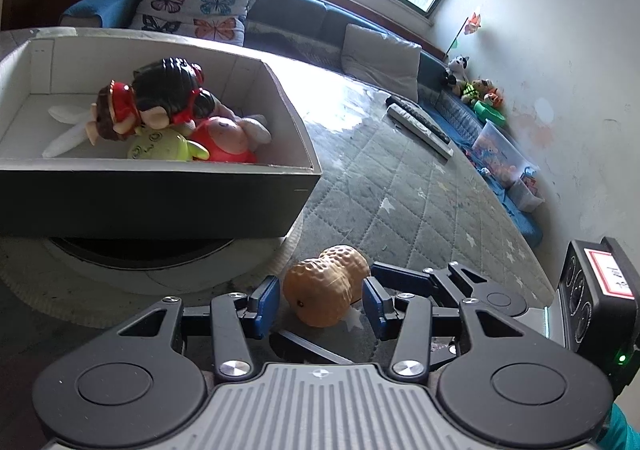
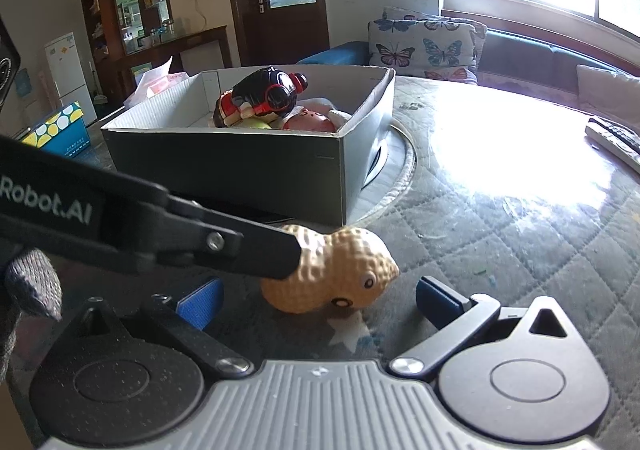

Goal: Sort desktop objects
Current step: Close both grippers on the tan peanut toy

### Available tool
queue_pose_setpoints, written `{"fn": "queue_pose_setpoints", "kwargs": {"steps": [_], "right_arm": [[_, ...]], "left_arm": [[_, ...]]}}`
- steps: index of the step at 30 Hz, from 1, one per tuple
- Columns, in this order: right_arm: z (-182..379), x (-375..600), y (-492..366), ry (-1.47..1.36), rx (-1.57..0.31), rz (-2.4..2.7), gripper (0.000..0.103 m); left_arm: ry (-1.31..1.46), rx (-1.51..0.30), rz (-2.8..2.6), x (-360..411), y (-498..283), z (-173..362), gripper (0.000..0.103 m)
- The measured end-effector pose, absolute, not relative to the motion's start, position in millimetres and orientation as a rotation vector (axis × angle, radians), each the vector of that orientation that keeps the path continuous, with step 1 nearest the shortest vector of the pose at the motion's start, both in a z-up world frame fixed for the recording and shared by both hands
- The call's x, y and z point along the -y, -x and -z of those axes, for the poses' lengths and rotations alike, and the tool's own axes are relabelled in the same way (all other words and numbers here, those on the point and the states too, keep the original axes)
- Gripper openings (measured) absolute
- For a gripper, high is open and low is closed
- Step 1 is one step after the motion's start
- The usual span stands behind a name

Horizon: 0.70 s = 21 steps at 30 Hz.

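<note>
A tan peanut-shaped toy (image 1: 326, 292) lies on the quilted table mat. My left gripper (image 1: 320, 300) is open, its blue pads either side of the peanut with small gaps. In the right wrist view the peanut (image 2: 340, 276) shows a face, and the left gripper's black finger (image 2: 248, 254) lies against its left end. My right gripper (image 2: 316, 300) is open wide around the peanut, not touching it. A grey cardboard box (image 1: 160, 193) behind holds several toys (image 1: 168, 109); it also shows in the right wrist view (image 2: 240, 165).
Two remote controls (image 1: 420, 123) lie further back on the mat. A sofa with butterfly cushions (image 1: 192, 5) runs behind the table. A clear tub of small toys (image 1: 500, 151) and plush toys (image 1: 476, 89) sit at the right. A spotted blue box (image 2: 60, 131) stands at the left.
</note>
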State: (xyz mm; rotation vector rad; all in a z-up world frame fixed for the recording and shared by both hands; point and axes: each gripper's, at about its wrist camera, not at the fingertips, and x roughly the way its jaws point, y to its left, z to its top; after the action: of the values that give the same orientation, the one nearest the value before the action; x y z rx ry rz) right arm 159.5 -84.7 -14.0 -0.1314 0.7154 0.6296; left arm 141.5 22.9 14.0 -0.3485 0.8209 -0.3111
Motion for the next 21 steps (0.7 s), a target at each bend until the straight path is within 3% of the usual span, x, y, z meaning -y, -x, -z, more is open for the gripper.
{"fn": "queue_pose_setpoints", "kwargs": {"steps": [17,21], "right_arm": [[12,78,-162,0.155,-0.704,-0.673,0.091],[11,81,-162,0.141,-0.709,-0.651,0.082]], "left_arm": [[0.365,-0.840,0.312,-32,-147,-7,0.040],[0.368,-0.842,0.318,-32,-147,-7,0.041]]}}
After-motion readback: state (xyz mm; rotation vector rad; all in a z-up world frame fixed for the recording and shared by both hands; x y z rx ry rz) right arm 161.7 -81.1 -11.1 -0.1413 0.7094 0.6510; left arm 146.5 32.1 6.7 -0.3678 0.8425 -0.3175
